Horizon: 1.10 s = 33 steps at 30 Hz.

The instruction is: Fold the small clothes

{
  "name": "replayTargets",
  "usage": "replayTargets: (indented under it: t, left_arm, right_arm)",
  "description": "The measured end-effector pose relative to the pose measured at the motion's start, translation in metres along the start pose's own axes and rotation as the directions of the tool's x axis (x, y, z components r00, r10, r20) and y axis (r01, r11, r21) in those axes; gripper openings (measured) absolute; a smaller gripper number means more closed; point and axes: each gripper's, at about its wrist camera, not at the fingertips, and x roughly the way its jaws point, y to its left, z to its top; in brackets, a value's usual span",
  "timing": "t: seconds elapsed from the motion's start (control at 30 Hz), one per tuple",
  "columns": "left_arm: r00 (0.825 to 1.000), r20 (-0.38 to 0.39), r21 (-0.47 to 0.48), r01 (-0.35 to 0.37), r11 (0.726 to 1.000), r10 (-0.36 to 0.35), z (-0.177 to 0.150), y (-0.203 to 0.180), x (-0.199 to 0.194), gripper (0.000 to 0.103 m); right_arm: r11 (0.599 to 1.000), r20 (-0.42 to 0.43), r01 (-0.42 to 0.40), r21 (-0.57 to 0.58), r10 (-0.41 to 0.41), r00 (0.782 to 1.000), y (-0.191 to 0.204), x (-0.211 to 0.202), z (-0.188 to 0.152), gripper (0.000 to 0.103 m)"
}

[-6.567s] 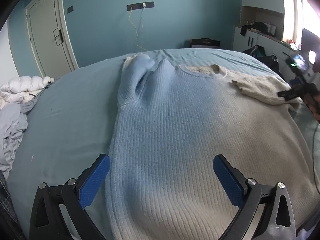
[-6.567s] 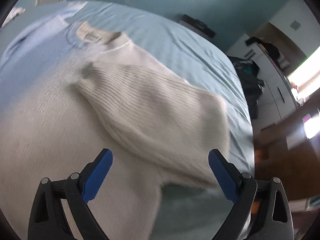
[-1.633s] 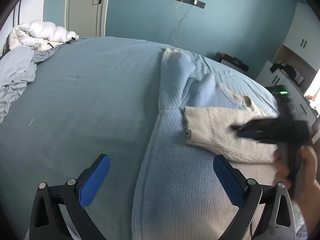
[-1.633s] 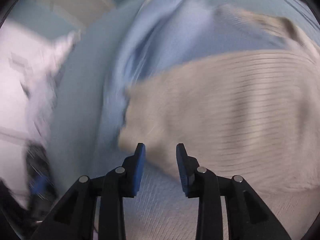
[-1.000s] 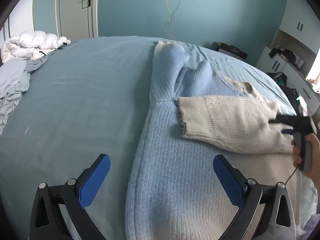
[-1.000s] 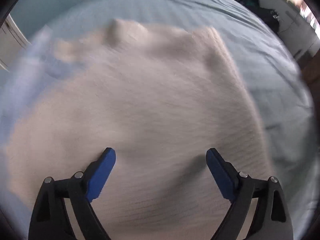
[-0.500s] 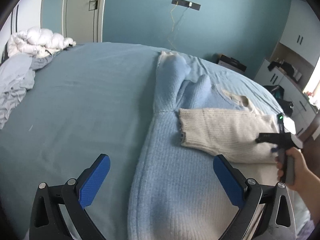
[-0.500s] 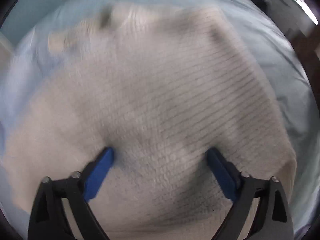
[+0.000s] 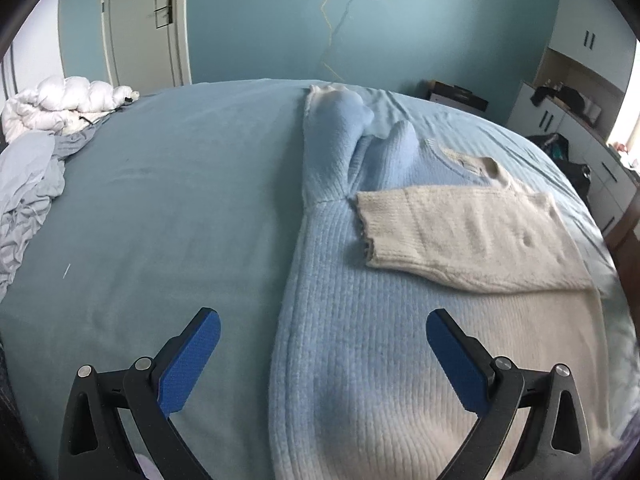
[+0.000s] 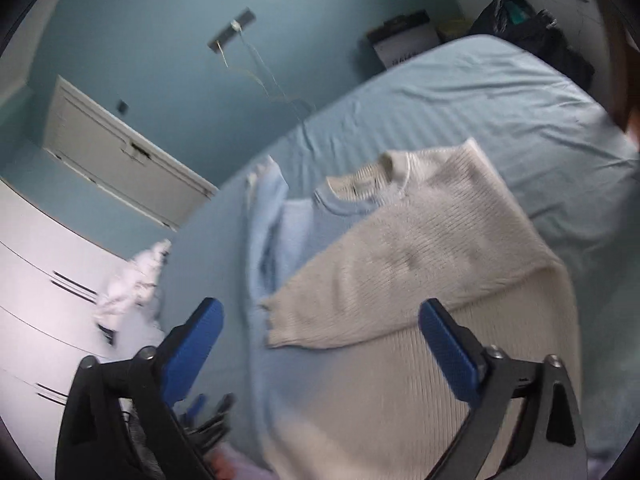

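A: Sweater (image 9: 360,360) flat on bed (image 9: 160,220), cream sleeve (image 9: 460,240) folded across. Both grippers spread, empty; right gripper (image 10: 320,344) just opened.

B: Risk: loose sleeve slides when body gets folded.

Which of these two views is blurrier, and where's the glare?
Right wrist view is blurrier: the sweater and door smear, and the wardrobe at left is blown out white. Left wrist view is sharp; window glare only at its right edge.
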Motion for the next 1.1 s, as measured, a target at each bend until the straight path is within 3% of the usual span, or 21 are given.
replayTargets:
  t: [0.13,0.3,0.47,0.57,0.7,0.87,1.1]
  left_arm:
    - [1.0,-0.015,0.046,-0.018,0.999,0.018,-0.008,-0.012,-0.003,0.103]
    - [0.994,0.012,0.186,-0.108,0.977,0.107,-0.027,-0.036,-0.005,0.103]
    - [0.985,0.006,0.241,-0.167,0.956,0.171,-0.044,-0.046,-0.001,0.103]
    - [0.97,0.003,0.278,-0.236,0.931,0.245,-0.048,-0.046,0.004,0.103]
    - [0.969,-0.076,0.227,-0.212,0.951,0.234,-0.04,-0.03,0.011,0.103]
    - [0.975,-0.109,0.149,-0.179,0.972,0.196,-0.011,-0.006,0.02,0.103]
    - [0.963,-0.117,0.142,-0.227,0.964,0.244,0.075,0.032,0.081,0.103]
  right_arm:
    - [0.983,-0.039,0.161,-0.086,-0.165,0.986,-0.023,-0.007,-0.035,0.102]
    - [0.938,-0.067,0.335,-0.088,-0.341,0.938,-0.065,0.031,-0.102,0.102]
    - [0.89,-0.015,0.395,-0.229,-0.408,0.913,-0.063,0.089,-0.144,0.102]
    - [0.849,-0.004,0.409,-0.335,-0.435,0.9,-0.053,0.106,-0.155,0.102]
    - [0.811,0.066,0.393,-0.433,-0.406,0.912,-0.03,0.117,-0.158,0.102]
    - [0.875,0.006,0.285,-0.392,-0.307,0.952,-0.038,0.144,-0.151,0.102]
    - [0.952,-0.122,0.18,-0.246,-0.215,0.969,-0.072,0.166,-0.143,0.102]
